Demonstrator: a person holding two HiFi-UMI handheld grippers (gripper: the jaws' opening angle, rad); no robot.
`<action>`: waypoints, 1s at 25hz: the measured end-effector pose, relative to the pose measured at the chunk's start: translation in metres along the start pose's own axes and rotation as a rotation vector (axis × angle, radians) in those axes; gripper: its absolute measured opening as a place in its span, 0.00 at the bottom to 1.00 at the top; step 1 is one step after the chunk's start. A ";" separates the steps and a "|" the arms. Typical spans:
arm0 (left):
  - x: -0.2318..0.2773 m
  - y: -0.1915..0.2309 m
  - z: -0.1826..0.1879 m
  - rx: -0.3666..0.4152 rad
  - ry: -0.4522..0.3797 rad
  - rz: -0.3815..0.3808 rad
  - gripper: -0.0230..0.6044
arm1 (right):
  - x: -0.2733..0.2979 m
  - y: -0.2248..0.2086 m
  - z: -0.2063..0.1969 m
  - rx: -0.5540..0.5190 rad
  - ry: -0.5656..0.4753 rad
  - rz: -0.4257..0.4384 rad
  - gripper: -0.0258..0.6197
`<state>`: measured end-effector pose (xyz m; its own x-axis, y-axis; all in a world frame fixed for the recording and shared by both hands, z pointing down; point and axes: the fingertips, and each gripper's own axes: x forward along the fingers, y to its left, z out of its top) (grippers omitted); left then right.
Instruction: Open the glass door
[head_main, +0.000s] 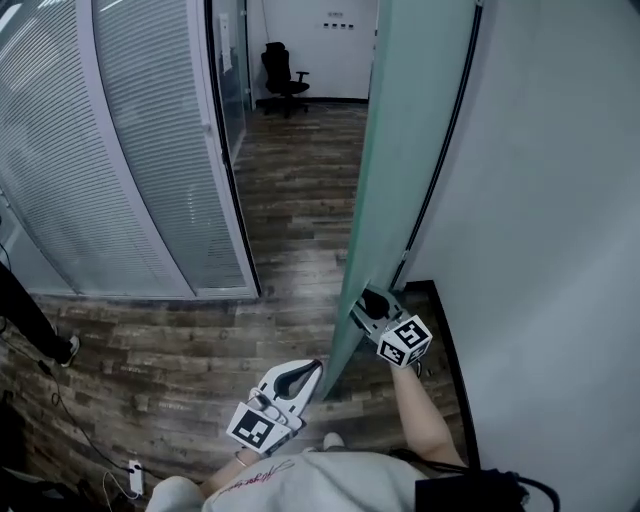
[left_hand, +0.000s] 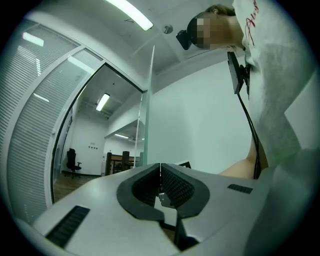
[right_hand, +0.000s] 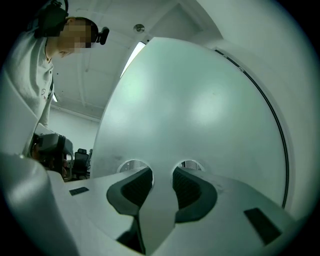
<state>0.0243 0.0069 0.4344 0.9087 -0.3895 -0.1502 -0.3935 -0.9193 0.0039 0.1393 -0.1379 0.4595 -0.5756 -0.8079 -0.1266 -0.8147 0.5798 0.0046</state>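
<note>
Now we see dark wood-plank floor (head_main: 290, 200) and a white wall (head_main: 560, 200). The glass door (head_main: 410, 130) stands centre-right, the right gripper (right_hand: 162, 174) clamped on its handle (right_hand: 159, 217). The left gripper (left_hand: 160, 169) has its jaws together, empty.

Cool, even indoor light is cast from ceiling strip lights (left_hand: 129, 14), one of them blown out to white in the left gripper view. Pale glare is picked up on the wood floor (head_main: 290, 200) in the head view. A soft sheen is spread over the frosted glass door (right_hand: 200, 110). Both gripper views are strongly bent and blackened at the corners, with the nearest parts rendered soft.
</note>
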 end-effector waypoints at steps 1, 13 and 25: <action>0.002 -0.005 0.002 -0.007 -0.002 -0.020 0.07 | -0.007 0.000 0.001 -0.001 0.004 0.008 0.24; 0.042 -0.060 0.003 0.016 -0.021 -0.091 0.07 | -0.088 -0.004 0.015 -0.013 0.006 0.092 0.24; 0.099 -0.116 -0.018 -0.003 -0.021 -0.069 0.07 | -0.154 -0.009 0.025 0.009 -0.002 0.212 0.24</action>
<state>0.1623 0.0742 0.4369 0.9303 -0.3242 -0.1713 -0.3298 -0.9440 -0.0044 0.2372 -0.0165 0.4545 -0.7337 -0.6677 -0.1256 -0.6750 0.7375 0.0220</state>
